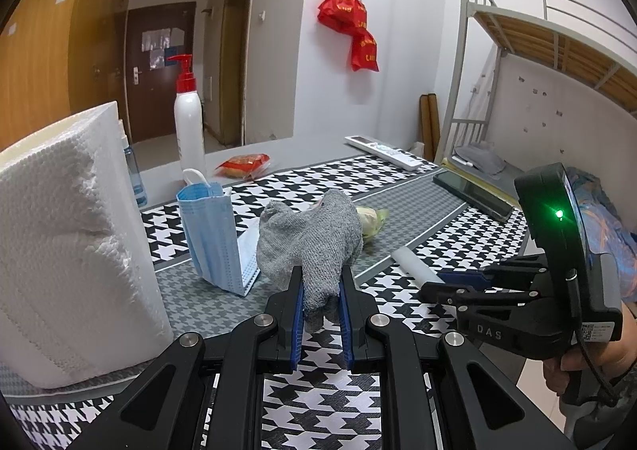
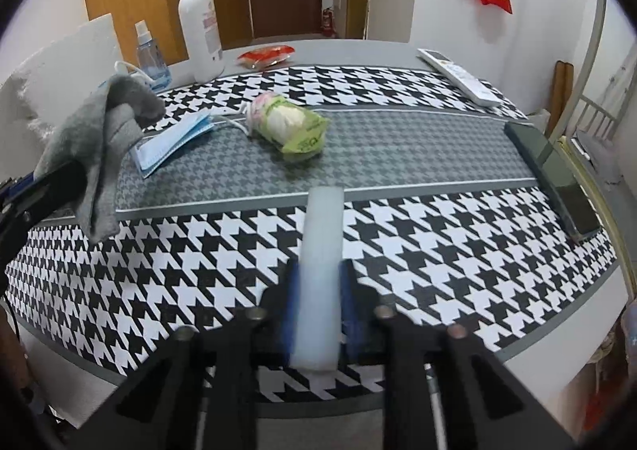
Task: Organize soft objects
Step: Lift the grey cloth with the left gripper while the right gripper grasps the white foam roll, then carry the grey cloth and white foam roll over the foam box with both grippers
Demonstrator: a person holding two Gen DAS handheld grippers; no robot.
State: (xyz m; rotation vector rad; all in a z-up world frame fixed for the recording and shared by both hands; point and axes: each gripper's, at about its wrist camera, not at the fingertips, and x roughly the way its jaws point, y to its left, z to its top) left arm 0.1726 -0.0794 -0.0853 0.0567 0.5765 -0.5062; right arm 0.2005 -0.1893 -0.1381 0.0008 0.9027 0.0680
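Left hand-held gripper (image 1: 321,292): clamped on the grey cloth (image 1: 314,243), which bunches up above the blue pads and hangs clear of the bench (image 1: 402,203).
Right hand-held gripper (image 2: 318,274): clamped on the white bar (image 2: 321,251); the bar's far end points to 12 o'clock over the black-and-white pattern. The view is blurred here, so I cannot tell if the bar touches the bench.
Cloth, right wrist view: at 9 o'clock, draped from the left gripper's fingers.
Masks (image 1: 213,235): blue, standing folded just at 9 o'clock of the cloth in the left wrist view; in the right wrist view they lie on the grey strip.
Bag (image 2: 288,125): green and white, on the grey strip at 12 o'clock of the bar.
Paper roll (image 1: 71,251): at 9 o'clock, on the bench edge.
Pump bottle (image 1: 189,119): white with red top, at 11 o'clock.
Phone (image 2: 553,175): dark, at 3 o'clock.
Remote (image 2: 462,75): white, at 1 o'clock.
Hand (image 1: 589,362): grips the right gripper's handle at 3 o'clock.
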